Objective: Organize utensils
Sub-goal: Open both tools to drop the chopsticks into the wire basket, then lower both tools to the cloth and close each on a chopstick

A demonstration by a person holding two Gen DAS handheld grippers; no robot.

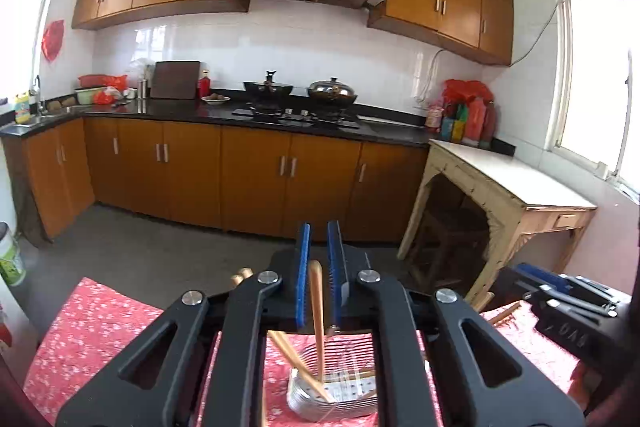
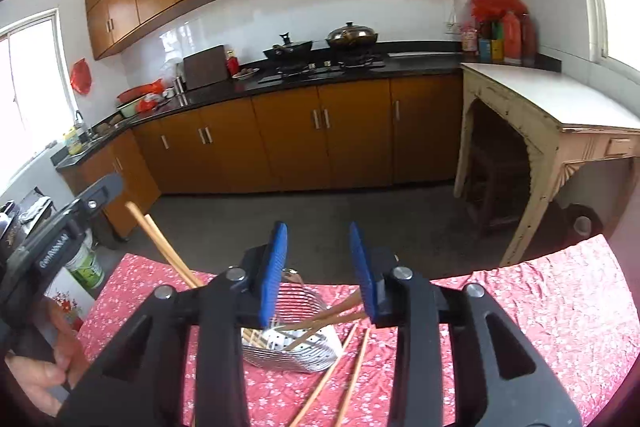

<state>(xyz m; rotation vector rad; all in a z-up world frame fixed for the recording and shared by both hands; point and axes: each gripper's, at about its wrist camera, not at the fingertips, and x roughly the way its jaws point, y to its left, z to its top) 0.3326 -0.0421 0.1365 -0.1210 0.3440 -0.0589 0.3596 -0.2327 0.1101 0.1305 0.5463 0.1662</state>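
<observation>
A metal wire utensil holder [image 1: 336, 395] stands on the red floral tablecloth [image 1: 92, 331], with wooden chopsticks leaning in it. My left gripper [image 1: 322, 267] is above the holder, its blue pads close on either side of one wooden chopstick [image 1: 317, 307] whose lower end is in the holder. My right gripper [image 2: 320, 267] is open and empty above the same holder [image 2: 292, 343]. Two loose chopsticks [image 2: 340, 375] lie on the cloth beside the holder. The left gripper's body [image 2: 60, 231] shows at the left of the right wrist view.
Past the table edge are grey floor, brown kitchen cabinets [image 1: 248, 179] with a black counter and stove, and a worn white side table [image 1: 512, 183] at the right. A white bucket [image 2: 86, 267] stands on the floor at left.
</observation>
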